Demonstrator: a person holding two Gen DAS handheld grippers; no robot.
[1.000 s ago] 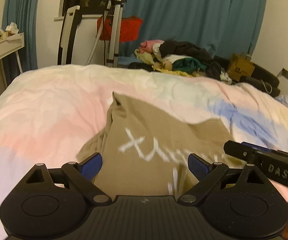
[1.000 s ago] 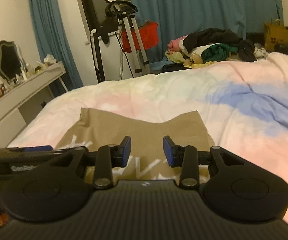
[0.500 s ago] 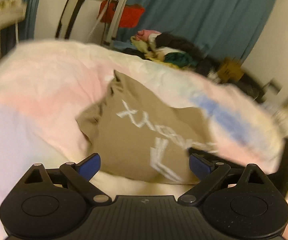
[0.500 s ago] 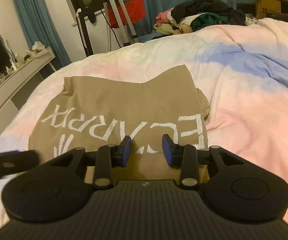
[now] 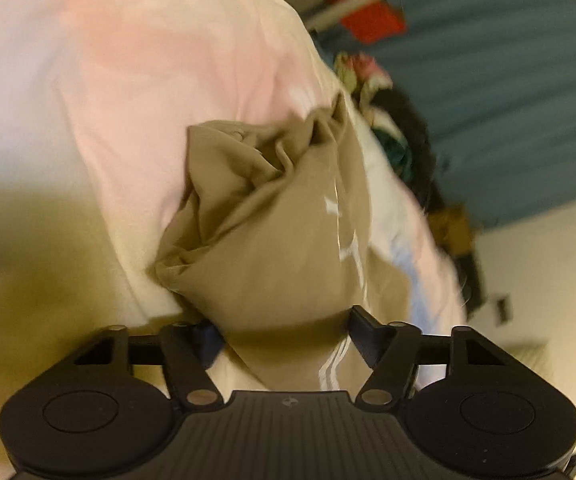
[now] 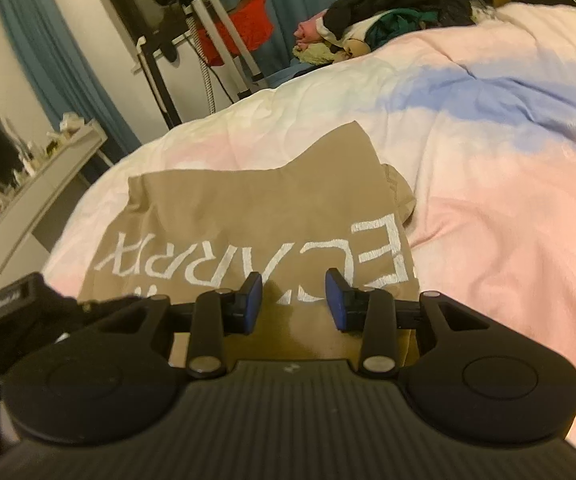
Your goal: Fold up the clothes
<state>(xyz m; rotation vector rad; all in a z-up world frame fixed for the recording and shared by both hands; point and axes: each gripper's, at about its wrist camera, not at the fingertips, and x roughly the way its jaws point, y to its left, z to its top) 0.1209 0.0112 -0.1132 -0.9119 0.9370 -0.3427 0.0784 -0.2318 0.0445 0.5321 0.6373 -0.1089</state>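
A tan T-shirt with white lettering lies folded on the pastel bedspread. In the left wrist view the shirt fills the middle, with bunched folds at its left edge. My left gripper is open, rolled on its side, with the shirt's near edge lying between its fingers. My right gripper is open with a narrow gap, low over the shirt's near edge, touching nothing that I can see. The left gripper's body shows at the left of the right wrist view.
A pile of clothes lies at the far side of the bed. A stand with a red bag and blue curtains are behind it. A white dresser stands left of the bed.
My left gripper has rolled sideways and dropped onto the shirt's left near edge, so the cloth now sits between its fingers. My right gripper has moved slightly lower and closer to the shirt.
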